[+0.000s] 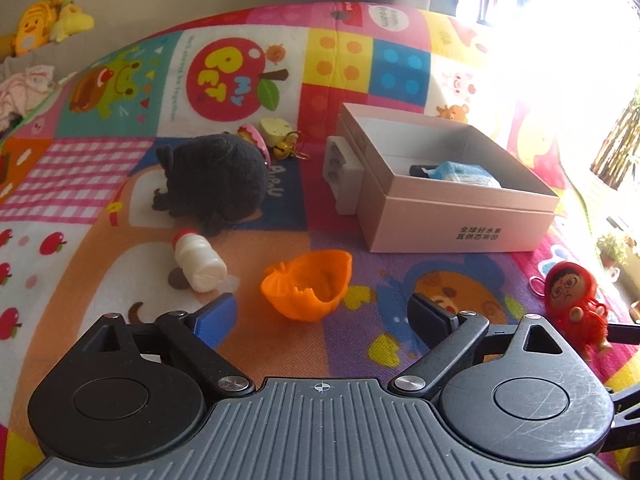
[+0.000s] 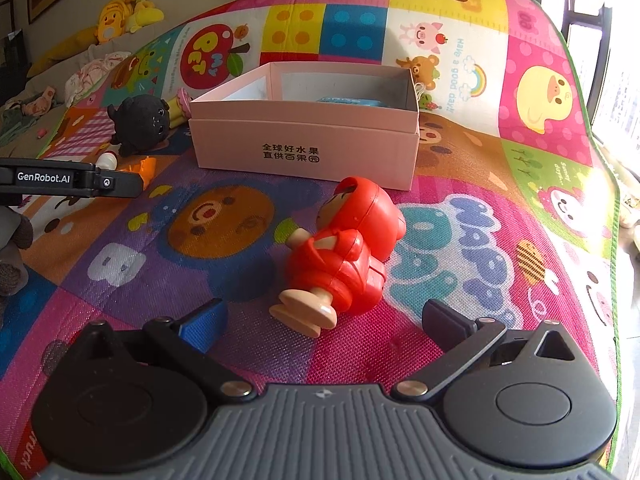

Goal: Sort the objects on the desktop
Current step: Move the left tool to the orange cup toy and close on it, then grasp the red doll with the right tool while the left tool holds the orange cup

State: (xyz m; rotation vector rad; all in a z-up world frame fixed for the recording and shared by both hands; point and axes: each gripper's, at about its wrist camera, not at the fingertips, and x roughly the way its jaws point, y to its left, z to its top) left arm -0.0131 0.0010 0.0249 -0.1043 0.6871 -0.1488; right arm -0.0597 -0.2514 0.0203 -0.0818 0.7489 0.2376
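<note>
Orange moulded plastic, shaped like a broken pumpkin shell [image 1: 310,286], is lying on the colourful cartoon-printed play mat [image 1: 240,60] just ahead of my left claw [image 1: 320,312], whose jaws are standing wide apart and holding nothing. Left of it, a small white plastic bottle with a red cap [image 1: 198,258] is lying on its side, near a black plush toy [image 1: 212,182]. Behind sits an open pink cardboard box [image 1: 448,204] with a blue packet [image 1: 466,174] inside. My right claw [image 2: 324,320] is also gaping empty, its tips flanking the feet of a red-hooded plastic doll [image 2: 348,248] lying on its side, just in front of the box.
</note>
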